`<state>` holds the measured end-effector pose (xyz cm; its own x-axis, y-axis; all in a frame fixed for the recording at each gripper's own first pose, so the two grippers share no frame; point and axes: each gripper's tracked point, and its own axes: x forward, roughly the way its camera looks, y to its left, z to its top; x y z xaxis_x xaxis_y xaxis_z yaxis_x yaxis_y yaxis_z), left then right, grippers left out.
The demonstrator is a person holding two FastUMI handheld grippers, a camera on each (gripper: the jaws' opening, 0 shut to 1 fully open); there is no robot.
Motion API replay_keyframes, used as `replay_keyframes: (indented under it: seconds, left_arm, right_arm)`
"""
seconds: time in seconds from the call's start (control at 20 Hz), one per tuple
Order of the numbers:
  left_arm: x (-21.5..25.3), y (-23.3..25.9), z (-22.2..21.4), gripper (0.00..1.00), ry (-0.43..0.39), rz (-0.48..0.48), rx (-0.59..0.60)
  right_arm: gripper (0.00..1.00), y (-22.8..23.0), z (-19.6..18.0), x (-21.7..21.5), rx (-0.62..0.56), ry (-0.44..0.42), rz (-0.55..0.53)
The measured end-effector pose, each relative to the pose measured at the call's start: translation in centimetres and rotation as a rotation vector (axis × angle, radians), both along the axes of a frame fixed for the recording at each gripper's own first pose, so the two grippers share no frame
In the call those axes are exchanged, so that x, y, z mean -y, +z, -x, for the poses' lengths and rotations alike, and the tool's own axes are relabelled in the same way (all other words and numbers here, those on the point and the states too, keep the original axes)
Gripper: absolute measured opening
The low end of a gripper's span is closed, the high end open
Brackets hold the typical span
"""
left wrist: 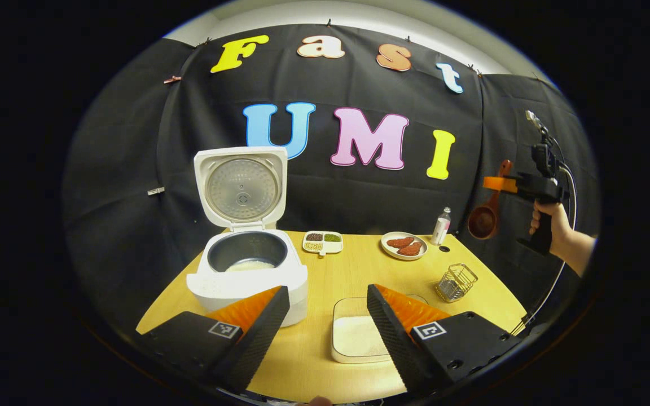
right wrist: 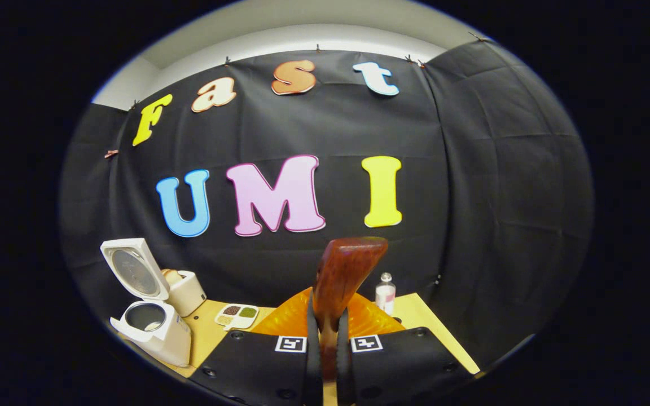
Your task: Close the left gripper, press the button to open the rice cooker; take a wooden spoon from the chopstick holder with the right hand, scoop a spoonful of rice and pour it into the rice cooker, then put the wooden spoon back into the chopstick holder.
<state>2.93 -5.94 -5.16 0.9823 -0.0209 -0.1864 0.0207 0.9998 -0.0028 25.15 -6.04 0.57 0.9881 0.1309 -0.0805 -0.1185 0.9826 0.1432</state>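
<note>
**Spoon aloft, holder far below**

While your right tongs [right wrist: 325, 361] clench the wooden spoon [right wrist: 343, 276] high beyond the surface's [left wrist: 353, 270] right edge, your left tongs [left wrist: 328, 316] gape released; a slack pinch could drop it short of the chopstick holder [left wrist: 456, 282].

rice cooker [left wrist: 246, 265]: white, lid up | wooden spoon [left wrist: 487, 211]: airborne, bowl down | chopstick holder [left wrist: 456, 282]: upright, wire

Left gripper [left wrist: 328, 316] agape; right gripper [right wrist: 328, 344] seemingly clamped
</note>
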Motion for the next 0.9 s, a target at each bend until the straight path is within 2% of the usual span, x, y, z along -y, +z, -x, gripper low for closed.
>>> replay_keyframes:
  seconds: [0.25,0.6,0.9]
  left_arm:
    - [2.2,0.0,-0.8,0.95,0.033,0.024,-0.018]
    - [2.8,-0.1,-1.2,0.96,0.082,-0.057,-0.041]
    - [2.1,0.4,-2.0,0.95,0.115,-0.082,-0.043]
  right_arm:
    - [0.14,-6.3,-1.0,2.9,-0.107,-0.031,-0.048]
    - [0.14,-15.2,-1.9,4.7,-0.250,-0.080,-0.121]
    - [0.14,-19.6,-2.9,5.4,-0.334,-0.125,-0.196]
